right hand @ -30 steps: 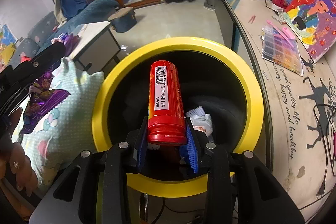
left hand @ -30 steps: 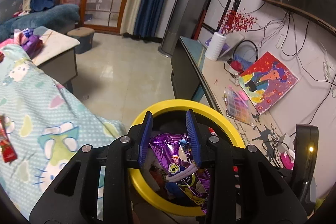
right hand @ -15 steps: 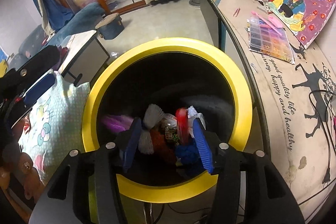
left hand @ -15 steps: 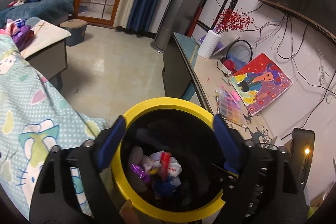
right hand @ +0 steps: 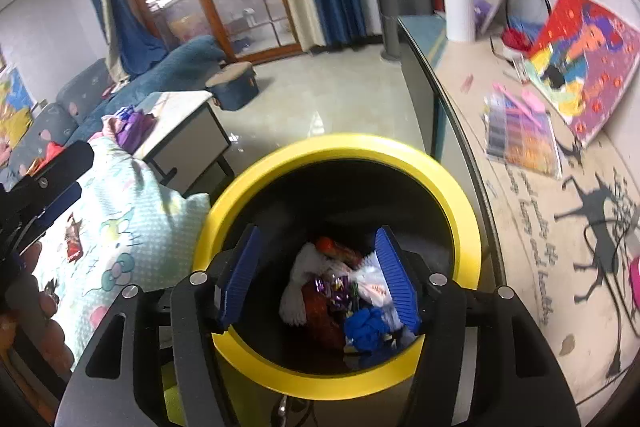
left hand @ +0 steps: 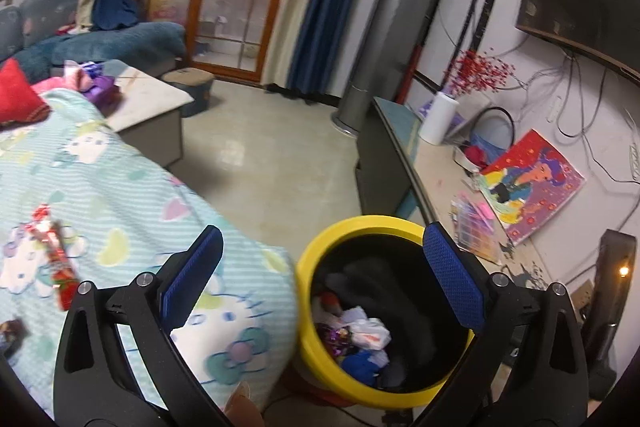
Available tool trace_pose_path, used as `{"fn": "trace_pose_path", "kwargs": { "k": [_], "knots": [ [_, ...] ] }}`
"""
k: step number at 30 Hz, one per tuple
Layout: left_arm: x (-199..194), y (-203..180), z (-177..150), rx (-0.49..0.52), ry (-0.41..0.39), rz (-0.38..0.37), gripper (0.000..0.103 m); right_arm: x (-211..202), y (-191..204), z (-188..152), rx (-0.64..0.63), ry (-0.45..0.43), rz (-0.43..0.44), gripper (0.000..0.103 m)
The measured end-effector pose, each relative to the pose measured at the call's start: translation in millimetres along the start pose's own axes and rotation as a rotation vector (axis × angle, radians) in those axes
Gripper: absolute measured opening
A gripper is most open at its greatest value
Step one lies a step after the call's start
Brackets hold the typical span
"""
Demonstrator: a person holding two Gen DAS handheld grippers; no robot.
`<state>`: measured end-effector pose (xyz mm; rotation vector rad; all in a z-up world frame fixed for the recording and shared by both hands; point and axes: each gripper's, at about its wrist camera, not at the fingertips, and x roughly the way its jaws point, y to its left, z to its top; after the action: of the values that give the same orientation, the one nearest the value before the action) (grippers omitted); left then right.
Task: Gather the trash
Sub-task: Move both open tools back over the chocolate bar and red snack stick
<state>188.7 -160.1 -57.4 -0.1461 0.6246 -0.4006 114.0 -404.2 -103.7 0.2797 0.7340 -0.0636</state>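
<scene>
A yellow-rimmed black trash bin [left hand: 362, 225] [right hand: 340, 147] stands between the bed and a long desk. Inside lie a purple wrapper [right hand: 338, 287], a red can [right hand: 336, 249], white tissue and blue scraps. My left gripper [left hand: 318, 263] is open and empty, above the bin's left rim and the bed edge. My right gripper [right hand: 318, 275] is open and empty, directly over the bin's mouth. A red wrapper [left hand: 56, 263] lies on the mint Hello Kitty blanket [left hand: 120, 195]; it also shows in the right wrist view [right hand: 74, 241].
A long desk [right hand: 520, 207] with a painting [right hand: 580, 63], a bead box [right hand: 520, 135] and a white vase [right hand: 460, 11] runs along the bin's right. A low table [left hand: 152, 103], a blue sofa [left hand: 100, 43] and a footstool [right hand: 236, 87] stand beyond the bed.
Both grippers opened. The purple wrapper dropped from the left and the red can from the right into the bin. The left gripper has since swung left toward the bed.
</scene>
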Motion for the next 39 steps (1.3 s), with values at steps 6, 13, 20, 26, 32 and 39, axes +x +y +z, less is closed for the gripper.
{"fn": "trace_pose_path", "kwargs": {
  "k": [6,13,20,26,32,39],
  "knots": [
    [-20,19,0,-0.007,-0.032,0.072,0.092,-11,18,5,-0.062,-0.05,0.03,0.061],
    [-44,40,-2,-0.012,-0.075,0.141,0.092,-23,46,6,-0.142,-0.088,0.073,0.064],
    [-67,65,-9,-0.014,-0.101,0.221,0.092,-28,80,10,-0.219,-0.1,0.135,0.066],
    [-83,86,-12,-0.039,-0.11,0.272,0.092,-27,116,13,-0.29,-0.092,0.194,0.068],
    [-96,110,-18,-0.081,-0.105,0.319,0.092,-17,152,11,-0.361,-0.051,0.242,0.068],
    [-110,139,-27,-0.123,-0.077,0.369,0.092,1,189,3,-0.424,0.013,0.305,0.068]
  ]
}}
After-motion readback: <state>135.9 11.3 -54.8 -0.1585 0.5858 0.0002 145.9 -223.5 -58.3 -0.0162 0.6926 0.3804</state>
